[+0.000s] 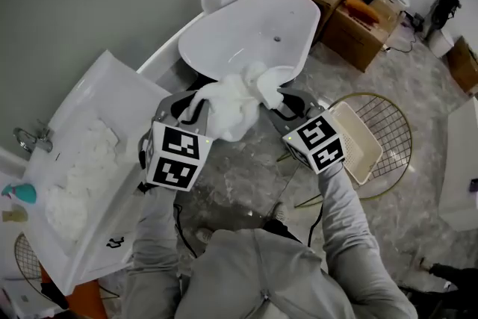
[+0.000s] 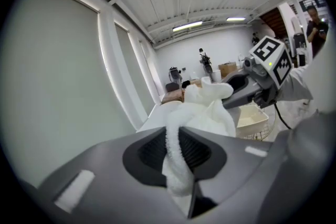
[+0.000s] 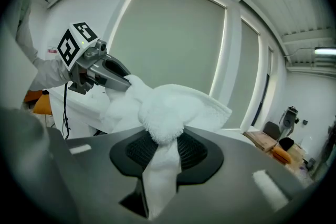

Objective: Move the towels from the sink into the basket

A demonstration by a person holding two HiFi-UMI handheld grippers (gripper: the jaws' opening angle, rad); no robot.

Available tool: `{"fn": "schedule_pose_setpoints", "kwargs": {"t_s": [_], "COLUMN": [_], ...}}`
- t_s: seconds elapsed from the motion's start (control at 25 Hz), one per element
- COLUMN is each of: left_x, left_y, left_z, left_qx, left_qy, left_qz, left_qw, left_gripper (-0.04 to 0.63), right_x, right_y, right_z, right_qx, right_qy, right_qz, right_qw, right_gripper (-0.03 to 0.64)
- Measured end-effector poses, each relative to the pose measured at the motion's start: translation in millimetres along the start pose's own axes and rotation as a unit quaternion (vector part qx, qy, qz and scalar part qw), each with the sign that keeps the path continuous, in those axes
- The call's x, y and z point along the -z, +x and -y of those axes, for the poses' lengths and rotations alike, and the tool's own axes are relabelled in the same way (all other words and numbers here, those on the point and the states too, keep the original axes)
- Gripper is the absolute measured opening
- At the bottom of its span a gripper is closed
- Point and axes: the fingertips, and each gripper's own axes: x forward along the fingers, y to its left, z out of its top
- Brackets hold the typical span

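A crumpled white terry towel [image 1: 231,104] hung in mid-air between the left gripper [image 1: 188,107] and right gripper [image 1: 280,101], each with its jaws pinching a fold of it. Grey marbled floor [image 1: 239,175] lay open below. More white towels [image 1: 75,175] filled the white rectangular sink [image 1: 112,86] at left. The cream plastic basket [image 1: 358,146] sat on a gold wire frame [image 1: 396,123] at right, and a white oval bathtub [image 1: 246,30] stood beyond.

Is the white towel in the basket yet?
Not yet. The left gripper and right gripper pinch the towel in the air, apart from the basket.
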Motion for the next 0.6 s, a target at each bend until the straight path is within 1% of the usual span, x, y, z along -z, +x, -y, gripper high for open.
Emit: {"fn": "schedule_pose_setpoints", "kwargs": {"t_s": [0.2,0.32,0.44,0.6], "left_x": [-78,-108,-140,-183], "left_y": [64,100,132,175], "left_z": [76,122,171,238], "left_qx": [0.044,0.078,0.123,0.183], "left_qy": [0.025,0.032,0.044,0.073], "left_qz": [0.036,0.042,0.059,0.078], "left_qw": [0.9981,0.9956,0.9897,0.9773], "left_gripper": [0.117,0.117,0.117,0.117], "right_x": [42,71,99,137], "right_y": [-72,-111,-150,-202], "right_z": [97,143,182,230], "right_qx": [0.056,0.089,0.132,0.194], "right_qy": [0.029,0.036,0.049,0.076], "right_qz": [-0.001,-0.013,-0.029,-0.046], "right_qw": [0.998,0.995,0.99,0.977], "right_gripper": [0.106,0.106,0.106,0.106]}}
